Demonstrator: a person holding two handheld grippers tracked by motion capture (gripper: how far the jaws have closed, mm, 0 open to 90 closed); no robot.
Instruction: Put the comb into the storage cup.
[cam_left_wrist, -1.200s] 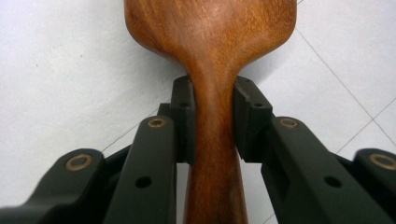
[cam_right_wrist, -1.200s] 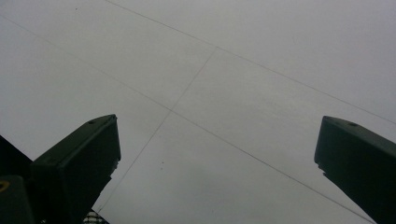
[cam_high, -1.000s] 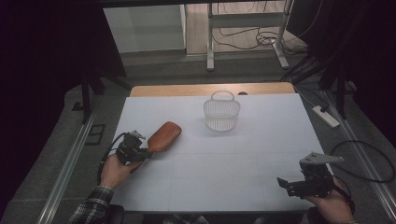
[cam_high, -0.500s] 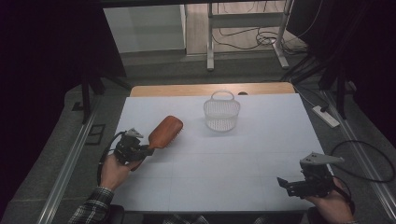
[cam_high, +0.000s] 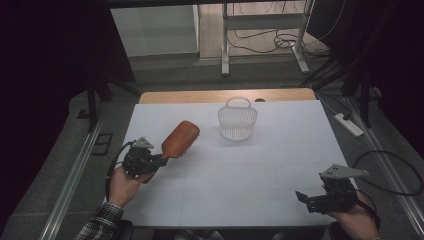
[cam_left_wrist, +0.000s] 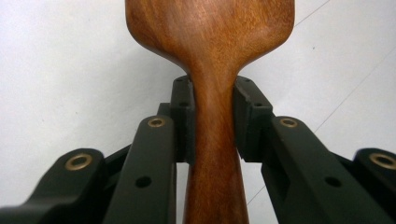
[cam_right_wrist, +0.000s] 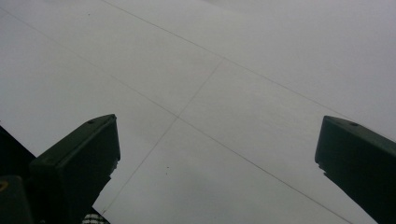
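Observation:
A brown wooden hairbrush is lifted off the white table at the left, head pointing up and to the right, bristles facing right. My left gripper is shut on its handle; in the left gripper view the two black pads squeeze the narrow neck of the hairbrush. A white wire basket with a loop handle stands upright at the back middle of the table, well apart from the brush. My right gripper rests near the front right corner, jaws wide open over bare table.
A wooden strip runs along the table's far edge. A power strip and cables lie on the floor to the right. Metal rails flank the table on both sides.
My left gripper has raised the hairbrush and carried it up and to the right, toward the basket. The right gripper has stayed put.

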